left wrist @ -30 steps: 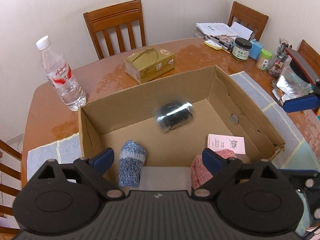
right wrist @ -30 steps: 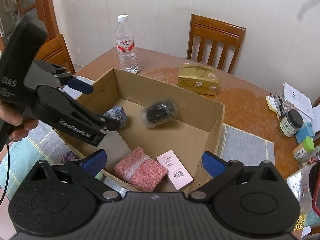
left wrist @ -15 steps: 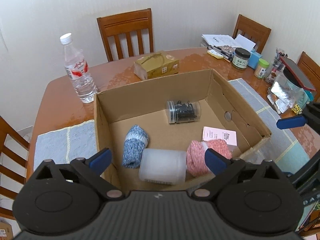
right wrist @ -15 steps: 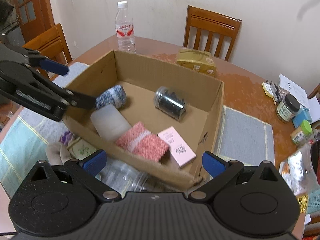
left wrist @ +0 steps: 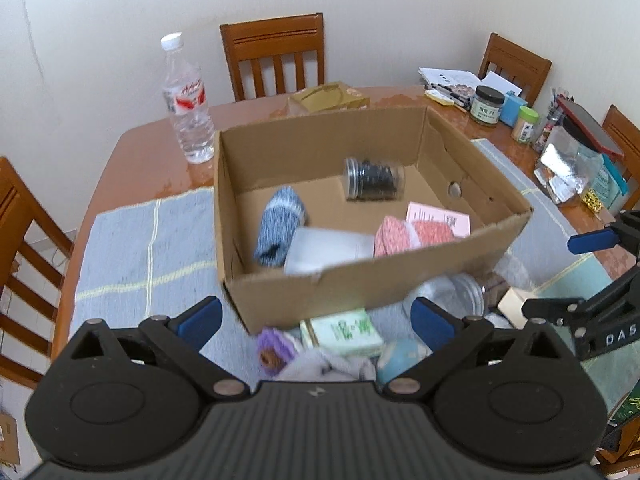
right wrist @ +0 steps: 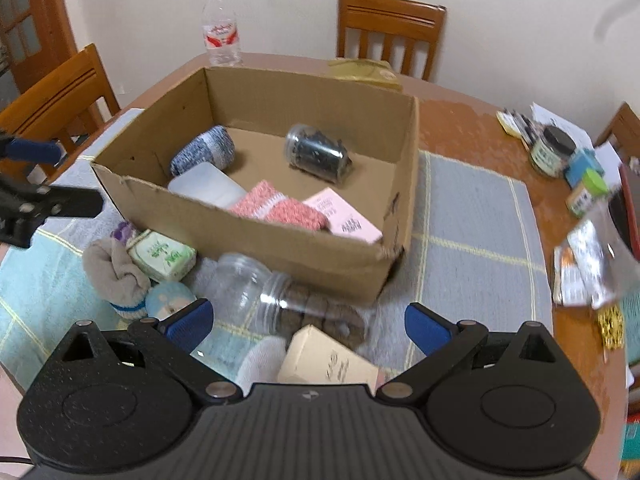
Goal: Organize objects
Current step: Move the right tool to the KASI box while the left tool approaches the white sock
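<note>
An open cardboard box point(left wrist: 360, 288) point(right wrist: 280, 244) stands on a grey placemat. Inside lie a jar of dark bits point(left wrist: 374, 180) point(right wrist: 318, 156), a blue knit roll point(left wrist: 278, 220), a white tub point(left wrist: 326, 250), a pink knit cloth point(left wrist: 416, 234) and a pink card point(right wrist: 346, 220). In front of the box lie a green packet point(left wrist: 342, 332) point(right wrist: 164, 256), a purple knit piece point(left wrist: 272, 346), a grey sock point(right wrist: 116, 270), an empty clear jar point(right wrist: 236, 284), a jar of brown discs point(right wrist: 316, 312) and a beige carton point(right wrist: 326, 362). My left gripper point(left wrist: 316, 320) hangs open above the loose things. My right gripper point(right wrist: 308, 320) is open over the jars, holding nothing.
A water bottle point(left wrist: 188, 100) stands behind the box's left corner, and a tan tissue box point(left wrist: 328, 98) lies behind it. Jars, papers and a clear container point(left wrist: 576, 160) crowd the table's right side. Wooden chairs point(left wrist: 276, 56) ring the table.
Both grippers have pulled back from over the box toward the table's near edge. The dark jar, dropping a second ago, now lies still on the box floor. Loose things in front came into view.
</note>
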